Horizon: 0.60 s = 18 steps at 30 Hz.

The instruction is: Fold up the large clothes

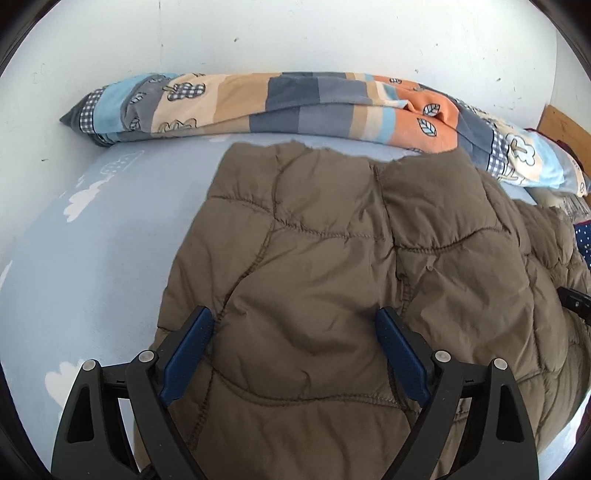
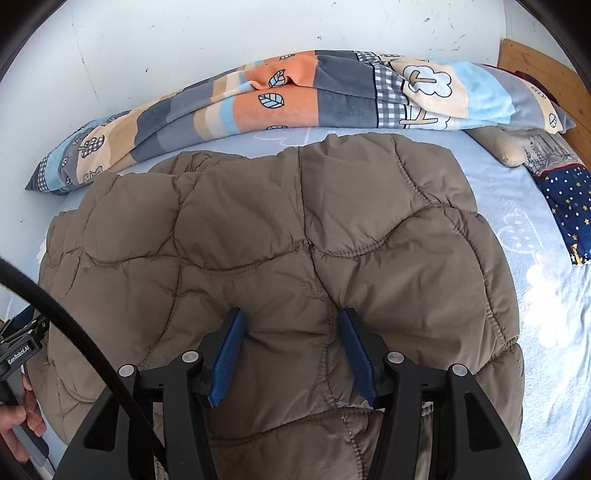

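Nearest the left wrist camera, the left tongs (image 1: 293,323) stood wide apart above the brown quilted puffer jacket (image 1: 332,258), their blue pads clear of the cloth with nothing pinched. In the right wrist view the right tongs (image 2: 291,325) were also apart, more narrowly, over a puckered ridge of the jacket at 6 o'clock; the pads did not look to be pressing it. At 8 o'clock in that view a person's hand (image 2: 18,421) held the other tool's handle.

The jacket lay spread across the middle of the bed, on a pale blue cloud-print sheet (image 1: 92,240). It looked light, soft and puffy, with a smooth shell likely to slip, so a hold on a stitched seam or hem edge would probably be surer than on a padded panel.

Beyond it, from 10 to 2 o'clock, a rolled patchwork duvet (image 1: 295,103) lay along the white wall (image 1: 295,33). A star-print pillow (image 2: 565,199) sat at 3 o'clock.
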Each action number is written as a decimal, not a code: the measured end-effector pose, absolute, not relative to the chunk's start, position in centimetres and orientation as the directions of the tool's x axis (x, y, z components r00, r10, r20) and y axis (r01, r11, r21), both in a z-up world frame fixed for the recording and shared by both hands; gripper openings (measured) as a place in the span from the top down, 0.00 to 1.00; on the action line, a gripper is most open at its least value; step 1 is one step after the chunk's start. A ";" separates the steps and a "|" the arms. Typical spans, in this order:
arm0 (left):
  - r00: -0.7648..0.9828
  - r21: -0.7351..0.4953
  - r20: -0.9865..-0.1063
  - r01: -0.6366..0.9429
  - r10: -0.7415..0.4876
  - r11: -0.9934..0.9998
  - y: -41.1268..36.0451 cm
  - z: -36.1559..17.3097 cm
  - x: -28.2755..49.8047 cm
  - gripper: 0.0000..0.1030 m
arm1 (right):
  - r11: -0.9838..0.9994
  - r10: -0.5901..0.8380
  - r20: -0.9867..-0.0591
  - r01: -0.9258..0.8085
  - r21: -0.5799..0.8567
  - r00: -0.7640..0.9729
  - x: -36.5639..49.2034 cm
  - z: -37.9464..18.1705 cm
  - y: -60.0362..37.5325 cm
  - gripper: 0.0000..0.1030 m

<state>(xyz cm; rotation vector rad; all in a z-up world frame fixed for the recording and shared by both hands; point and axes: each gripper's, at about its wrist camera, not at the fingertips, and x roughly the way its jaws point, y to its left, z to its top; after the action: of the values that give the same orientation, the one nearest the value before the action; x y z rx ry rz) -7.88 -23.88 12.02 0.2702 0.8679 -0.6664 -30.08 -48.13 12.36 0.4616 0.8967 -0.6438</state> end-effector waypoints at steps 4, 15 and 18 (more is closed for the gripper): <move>0.498 -0.040 -0.749 0.625 -0.438 0.780 -23.4 13.2 -8.3 0.13 | 0.732 -0.346 -0.806 0.676 0.087 0.479 -30.0 14.0 -47.0 0.43; 0.511 0.015 -0.755 0.641 -0.412 0.768 -23.9 12.7 -9.5 0.13 | 0.851 -0.288 -0.800 0.523 0.039 0.527 -25.9 14.2 -40.2 0.42; 0.510 0.029 -0.759 0.647 -0.404 0.762 -24.1 12.3 -9.6 0.13 | 0.853 -0.301 -0.810 0.522 0.007 0.503 -25.3 13.4 -40.1 0.39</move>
<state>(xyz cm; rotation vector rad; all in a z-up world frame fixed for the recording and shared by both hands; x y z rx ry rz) -9.57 -24.12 12.31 0.3292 0.8159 -0.6461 -25.31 -40.08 13.43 0.2654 0.9175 -0.5037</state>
